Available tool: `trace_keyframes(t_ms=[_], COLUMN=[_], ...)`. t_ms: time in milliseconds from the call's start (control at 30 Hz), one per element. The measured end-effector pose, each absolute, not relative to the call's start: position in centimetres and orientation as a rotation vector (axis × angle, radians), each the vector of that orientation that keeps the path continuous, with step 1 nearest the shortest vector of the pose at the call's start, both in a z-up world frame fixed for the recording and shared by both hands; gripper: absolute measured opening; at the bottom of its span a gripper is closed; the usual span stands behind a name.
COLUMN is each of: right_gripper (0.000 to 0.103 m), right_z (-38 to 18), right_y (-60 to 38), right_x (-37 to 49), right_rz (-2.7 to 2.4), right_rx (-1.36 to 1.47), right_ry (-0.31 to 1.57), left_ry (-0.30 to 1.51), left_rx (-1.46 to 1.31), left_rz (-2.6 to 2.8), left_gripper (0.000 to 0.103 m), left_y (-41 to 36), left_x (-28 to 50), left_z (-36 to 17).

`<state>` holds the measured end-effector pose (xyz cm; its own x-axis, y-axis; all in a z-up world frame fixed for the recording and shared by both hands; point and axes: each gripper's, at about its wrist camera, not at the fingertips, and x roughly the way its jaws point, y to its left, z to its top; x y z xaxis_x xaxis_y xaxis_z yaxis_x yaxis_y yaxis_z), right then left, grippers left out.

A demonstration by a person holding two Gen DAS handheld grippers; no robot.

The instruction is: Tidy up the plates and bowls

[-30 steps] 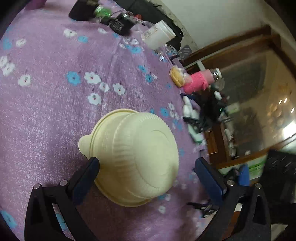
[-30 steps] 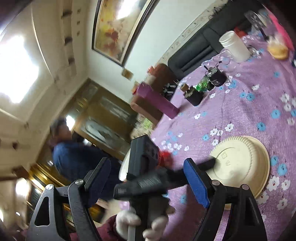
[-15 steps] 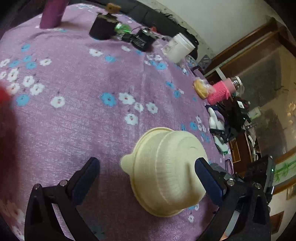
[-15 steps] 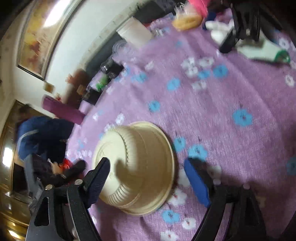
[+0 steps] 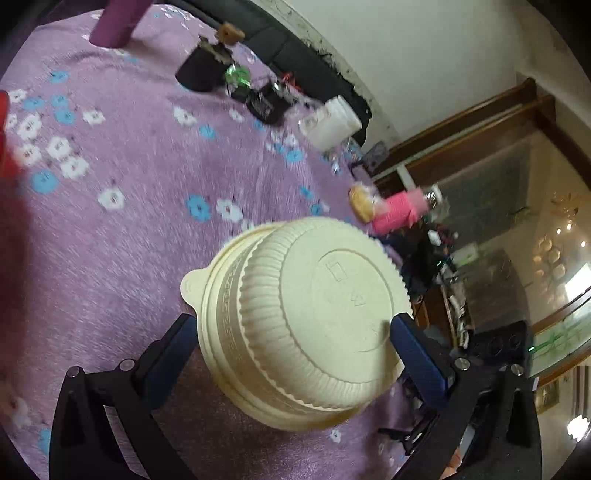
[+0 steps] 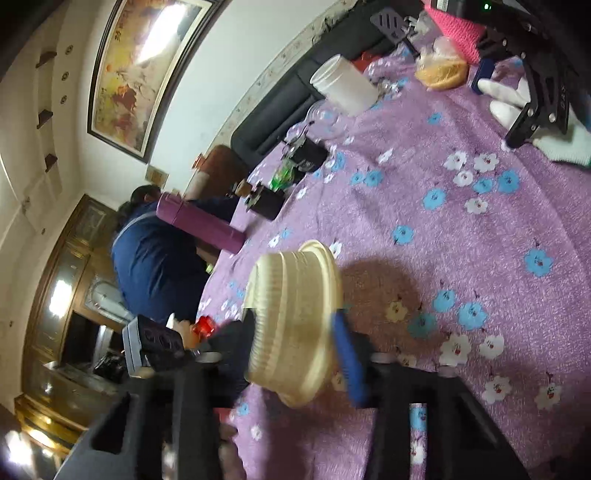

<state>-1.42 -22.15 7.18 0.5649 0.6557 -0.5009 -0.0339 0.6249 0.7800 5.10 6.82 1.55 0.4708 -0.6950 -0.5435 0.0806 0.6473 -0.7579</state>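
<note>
Left wrist view
Left gripper (image 5: 291, 330): jaws spread wide, one blue pad (image 5: 177, 339) to either side of the bowls; whether either pad touches them cannot be told.
Stacked bowls (image 5: 306, 325): cream, ribbed, upside down, base toward the camera; they sit between the two fingers and fill most of the gap. A small tab sticks out from the lower rim, just ahead of the left-hand pad.
Tablecloth (image 5: 122, 240): purple with blue and white flowers, spreading ahead of and under the fingers.
White jar (image 5: 338, 123): well ahead of the fingertips, near the table's far edge.
Purple flask (image 5: 120, 22): far ahead and to the left, at the far edge.
Pink cylinder (image 5: 397, 212): ahead and to the right, beyond the bowls.

Right wrist view
Right gripper (image 6: 295, 347): fingers drawn in and clamped on the bowls, the blue pad (image 6: 349, 360) pressed against the rim side, the dark finger against the base side. This part is blurred.
Stacked bowls (image 6: 291, 314): seen edge-on, tilted on their side between the fingers; a round shadow lies on the cloth to their right.
Tablecloth (image 6: 461, 240): stretches ahead and right of the fingers.
White jar (image 6: 345, 88): far ahead, lying tilted in this view.
Purple flask (image 6: 199, 223): ahead and left of the fingertips.
Person in blue (image 6: 159, 258): beyond the table edge, left of the gripper.
</note>
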Motion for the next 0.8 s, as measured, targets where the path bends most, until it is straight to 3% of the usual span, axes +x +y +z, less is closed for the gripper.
trace_keyframes(t_ms=[433, 567, 800], right_gripper=[0.033, 0.033, 0.034], right_z=[9.6, 11.1, 12.4], right_y=[-22.5, -20.5, -12.9], right_x=[-3.4, -3.2, -2.6], right_rz=[0.563, 0.762, 0.78], right_rx=[0.868, 0.938, 0.667], right_ry=[0.836, 0.837, 0.897], left_ry=[1.019, 1.051, 1.093], left_rx=[-1.043, -0.936, -0.643], left_rz=[-0.695, -0.731, -0.627], left_gripper=[0.103, 0.103, 0.103], left_y=[8.3, 6.4, 4.1], left_x=[2.3, 1.4, -0.1], left_z=[-1.4, -1.0, 0.1])
